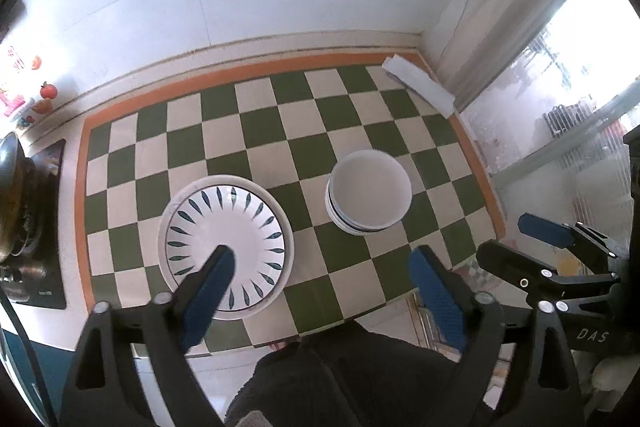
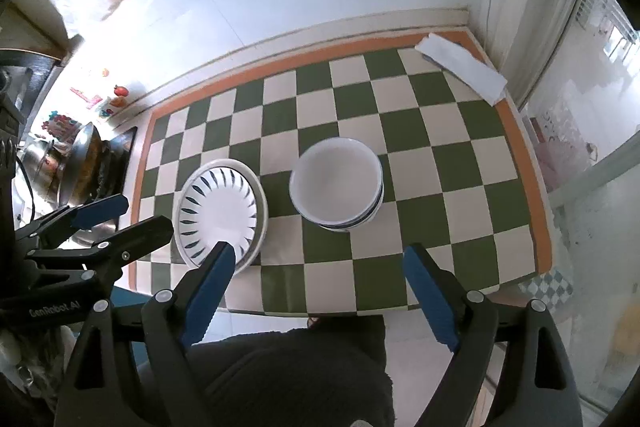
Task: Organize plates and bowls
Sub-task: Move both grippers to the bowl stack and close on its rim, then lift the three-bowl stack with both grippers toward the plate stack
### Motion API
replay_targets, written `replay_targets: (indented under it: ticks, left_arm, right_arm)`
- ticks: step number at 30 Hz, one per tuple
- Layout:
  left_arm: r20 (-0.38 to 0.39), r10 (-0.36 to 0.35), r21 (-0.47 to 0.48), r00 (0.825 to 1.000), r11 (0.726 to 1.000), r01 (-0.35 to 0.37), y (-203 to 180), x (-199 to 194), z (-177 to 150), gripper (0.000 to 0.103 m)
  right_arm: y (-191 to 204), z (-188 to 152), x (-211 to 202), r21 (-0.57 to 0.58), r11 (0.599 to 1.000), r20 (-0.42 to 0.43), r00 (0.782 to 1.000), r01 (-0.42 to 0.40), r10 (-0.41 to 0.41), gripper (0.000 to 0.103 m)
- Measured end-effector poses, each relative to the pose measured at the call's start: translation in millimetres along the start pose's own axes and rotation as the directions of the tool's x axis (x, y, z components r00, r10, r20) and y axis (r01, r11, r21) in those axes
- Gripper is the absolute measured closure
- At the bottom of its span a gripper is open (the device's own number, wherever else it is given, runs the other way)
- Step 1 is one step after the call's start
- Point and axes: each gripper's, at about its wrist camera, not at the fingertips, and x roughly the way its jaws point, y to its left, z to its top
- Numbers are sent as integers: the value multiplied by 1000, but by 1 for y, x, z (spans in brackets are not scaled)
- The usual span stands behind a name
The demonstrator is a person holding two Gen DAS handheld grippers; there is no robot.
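Both views look steeply down on a table covered by a green-and-cream checkered cloth [image 1: 256, 131] with an orange border.

Left wrist view: my left gripper [image 1: 324, 291] stands wide open, its blue-padded fingers [image 1: 208, 299] spread with nothing between them. The left finger's tip overlaps, in the picture, the near part of the stack of plates [image 1: 226, 241] — whether it touches I cannot tell, though it appears to hang above. The top plate is white with a ring of dark leaf-shaped marks; a plain white rim of a larger plate shows beneath it. To the right of the plates, apart from them, sits the stack of bowls [image 1: 370, 191], white, with dark-lined rims showing at the lower edge. My right gripper [image 1: 516, 239] enters at the right edge, its jaws parted and empty.

Right wrist view: my right gripper [image 2: 320, 267] is likewise wide open and holds nothing; the bowls lie beyond the gap, the plates beyond its left finger. My left gripper shows at the left edge, open.

A folded white paper [image 1: 420, 85] lies at the cloth's far right corner. A dark stove with a pan [image 2: 84, 163] stands left of the cloth — my dark-clothed lap [image 2: 288, 379] fills the bottom of both views.
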Motion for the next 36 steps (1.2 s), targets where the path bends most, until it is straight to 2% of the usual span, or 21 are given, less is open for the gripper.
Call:
replay_targets:
  ticks: [5,10,14,20,24,27,33,36]
  left_arm:
    - [16,-18,-23,1000,1000,18,3,-4,1,4]
    - [-8,-29,-45,1000,999,28,5,11,8,4]
    - [-38,-51,-66,998,997,48,8,36,18,4]
    - [-131,-107,-131,986,987,89,18,101,43,4]
    - [-209,-121,-149,971,985,90,21,149,58,4]
    - [-282,-118,-140,952,987,81,19,184,66,4]
    - [-388,-128,-125,913,989,85,14,240,76,4]
    - [-446,-138,-132,884,987,88,14,263,74,5]
  right_arm:
    - [2,1,-8,-2,1000,16,1000,9,-9,13]
    - [-3,7,-4,3,1000,15,1000,6,-6,10]
    - [-15,15,13,20,1000,9,1000,-5,5,9]
    - [-52,30,60,110,988,9,994,-110,110,9]
    - [-79,39,104,195,971,-31,988,-141,150,9]
    - [-97,43,141,240,959,-74,982,-150,173,9]
    - [-122,42,212,333,921,-173,947,-201,270,9]
    - [-128,40,234,356,907,-195,932,-223,306,10]
